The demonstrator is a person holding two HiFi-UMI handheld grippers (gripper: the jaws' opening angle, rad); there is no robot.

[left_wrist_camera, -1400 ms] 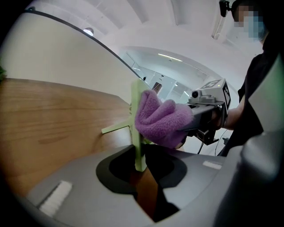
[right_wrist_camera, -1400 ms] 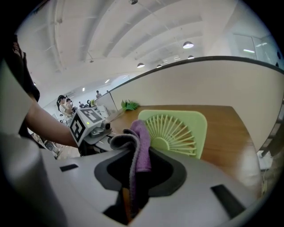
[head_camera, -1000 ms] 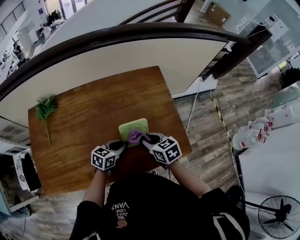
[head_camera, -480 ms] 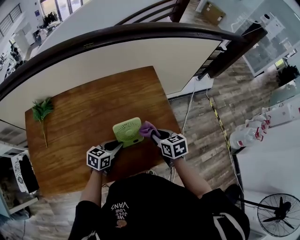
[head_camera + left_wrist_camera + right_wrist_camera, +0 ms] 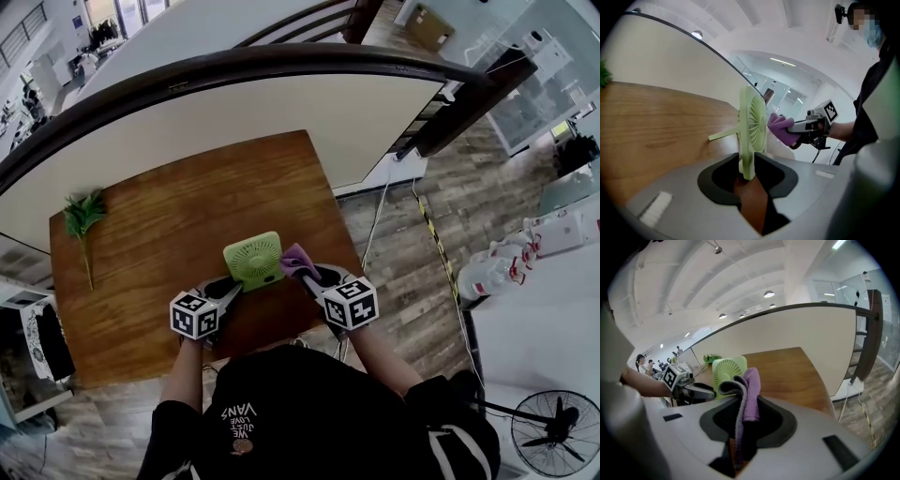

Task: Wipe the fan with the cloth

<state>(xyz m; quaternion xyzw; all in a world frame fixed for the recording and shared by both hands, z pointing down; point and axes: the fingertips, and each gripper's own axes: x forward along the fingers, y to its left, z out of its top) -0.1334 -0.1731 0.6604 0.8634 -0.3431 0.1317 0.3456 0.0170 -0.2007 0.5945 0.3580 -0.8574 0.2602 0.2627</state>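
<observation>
A small pale-green fan [image 5: 253, 260] stands on its edge near the front of the wooden table [image 5: 169, 216], propped by a thin strut. My left gripper [image 5: 234, 289] holds the fan's lower rim; in the left gripper view the rim [image 5: 752, 131] sits between the black pads, which lie against it while the jaws are opening. My right gripper [image 5: 305, 272] is shut on a folded purple cloth [image 5: 296, 259]. The cloth [image 5: 780, 129] rests against the fan's grille at its right side. In the right gripper view the cloth [image 5: 750, 394] hangs from the jaws in front of the fan [image 5: 727, 371].
A green plant sprig [image 5: 82, 220] lies at the table's far left. A curved dark rail [image 5: 234, 70] and a white wall close off the far side. To the right, on the floor, lie a cable [image 5: 375, 234] and white bottles [image 5: 497, 272]; a floor fan [image 5: 553, 436] stands below.
The right gripper carried the purple cloth off the middle of the fan's face to its right edge. The left gripper kept its place at the fan's lower rim.
</observation>
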